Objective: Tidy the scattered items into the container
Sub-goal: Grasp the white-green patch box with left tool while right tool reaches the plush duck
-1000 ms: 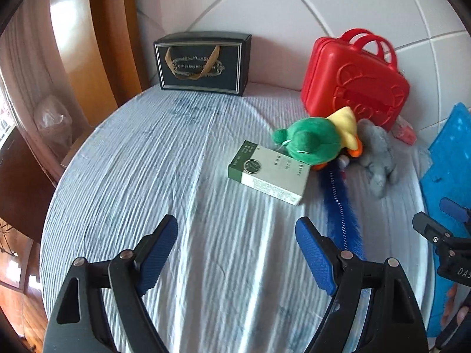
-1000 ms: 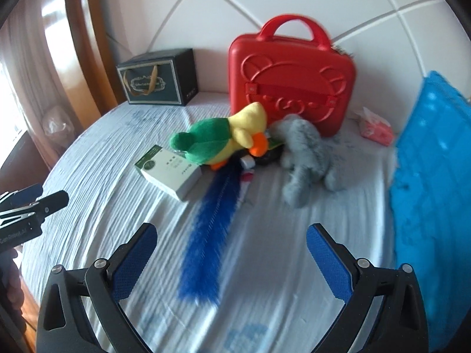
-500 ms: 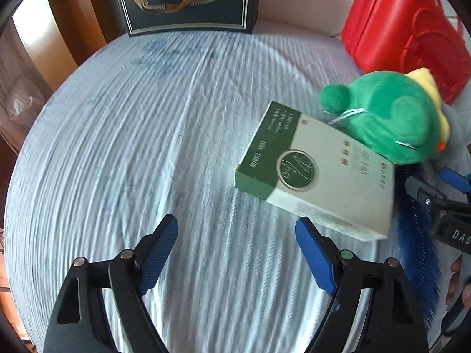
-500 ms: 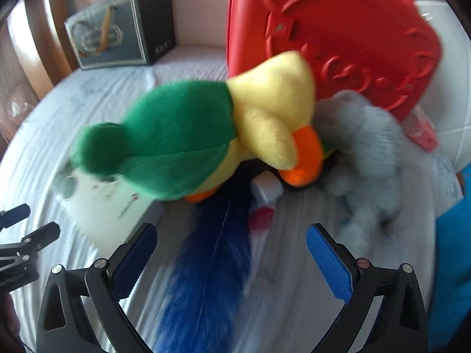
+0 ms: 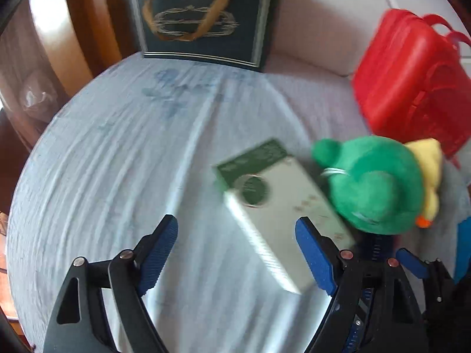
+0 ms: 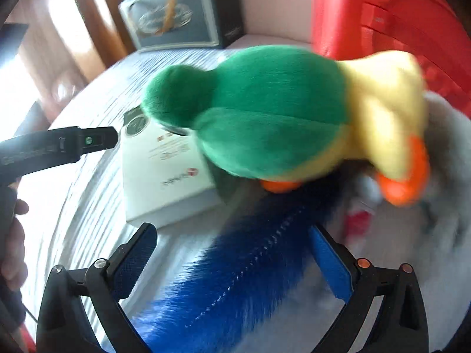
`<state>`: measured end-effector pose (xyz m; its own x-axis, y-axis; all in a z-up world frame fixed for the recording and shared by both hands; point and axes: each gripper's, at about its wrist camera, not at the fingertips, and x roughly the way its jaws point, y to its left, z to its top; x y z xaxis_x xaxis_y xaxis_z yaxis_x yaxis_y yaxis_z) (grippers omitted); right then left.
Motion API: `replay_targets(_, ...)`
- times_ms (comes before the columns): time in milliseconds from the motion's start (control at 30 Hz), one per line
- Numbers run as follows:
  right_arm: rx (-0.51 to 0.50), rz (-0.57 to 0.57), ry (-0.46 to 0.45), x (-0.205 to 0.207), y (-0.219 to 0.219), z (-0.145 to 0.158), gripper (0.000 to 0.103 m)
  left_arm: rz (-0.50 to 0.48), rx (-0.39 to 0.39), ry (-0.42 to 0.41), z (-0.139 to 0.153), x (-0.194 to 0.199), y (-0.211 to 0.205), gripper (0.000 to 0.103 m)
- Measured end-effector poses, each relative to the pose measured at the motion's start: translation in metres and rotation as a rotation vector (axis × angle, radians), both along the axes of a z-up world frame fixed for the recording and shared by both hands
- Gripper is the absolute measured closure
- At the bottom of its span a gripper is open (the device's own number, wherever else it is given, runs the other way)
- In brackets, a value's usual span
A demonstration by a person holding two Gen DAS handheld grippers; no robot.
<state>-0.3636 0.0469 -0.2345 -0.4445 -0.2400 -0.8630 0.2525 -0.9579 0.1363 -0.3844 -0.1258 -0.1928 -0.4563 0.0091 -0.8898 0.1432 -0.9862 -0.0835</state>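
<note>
1. I've got both claws low over the bed (image 5: pixel 117 153), its pale ribbed sheet under everything, and nothing is packed yet as far as I can see.
2. My left claw (image 5: pixel 237 250) stands wide open and empty, its right pad over the near end of the green-and-white box (image 5: pixel 273 203), which lies flat on the sheet.
3. My right claw (image 6: pixel 232 261) is wide open too, nothing gripped; the blue feather (image 6: pixel 235 273) runs up between its pads, but they are not pressing on it.
4. The green and yellow plush duck (image 6: pixel 279 111) lies just beyond that, resting over the far right corner of the box and the top of the feather.
5. A grey plush toy (image 6: pixel 447 153) sits to the right of the duck, with some small red and white bits beside it that are too blurred to name.
6. The red carry case (image 5: pixel 412 79) stands shut at the far right against the headboard. I take it for the container; the dark gift box (image 5: pixel 203 23) at the far left is the other candidate.
7. My read: the job is at the very start. Every loose item still lies on the sheet, and the case looks like it must be opened first.
</note>
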Motion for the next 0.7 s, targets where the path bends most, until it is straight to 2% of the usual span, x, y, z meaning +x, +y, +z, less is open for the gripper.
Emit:
replay_targets(133, 0.025, -0.107, 0.031, 0.013, 0.049, 0.019, 0.000, -0.002, 0.024, -0.036, -0.011, -0.008, 0.035, 0.021)
replay_targets(167, 0.031, -0.133, 0.039, 0.015, 0.062, 0.024, 0.000, 0.002, -0.003, -0.059, -0.019, -0.012, 0.044, 0.021)
replay_targets(233, 0.040, -0.164, 0.053, 0.017, 0.082, 0.032, 0.000, 0.007, -0.085, -0.039, -0.023, -0.014, 0.053, 0.017)
replay_targets(300, 0.054, -0.162, 0.068, 0.015, 0.090, 0.039, 0.000, 0.002, -0.084, -0.024, -0.025, -0.015, 0.051, 0.013)
replay_targets(333, 0.061, -0.154, 0.075, 0.013, 0.090, 0.042, 0.000, 0.001, -0.067, -0.029, -0.026, -0.015, 0.047, 0.008)
replay_targets(433, 0.068, -0.128, 0.101, -0.002, 0.081, 0.047, 0.000, -0.024, -0.007, -0.028, -0.030, -0.011, 0.028, 0.005)
replay_targets(600, 0.061, -0.098, 0.125, -0.034, 0.059, 0.041, 0.000, -0.075, -0.067, -0.005, -0.025, 0.007, 0.002, 0.006)
replay_targets(700, -0.008, -0.062, 0.112, -0.047, 0.051, 0.037, 0.000, -0.078, -0.096, -0.010, -0.023, 0.016, -0.012, 0.006)
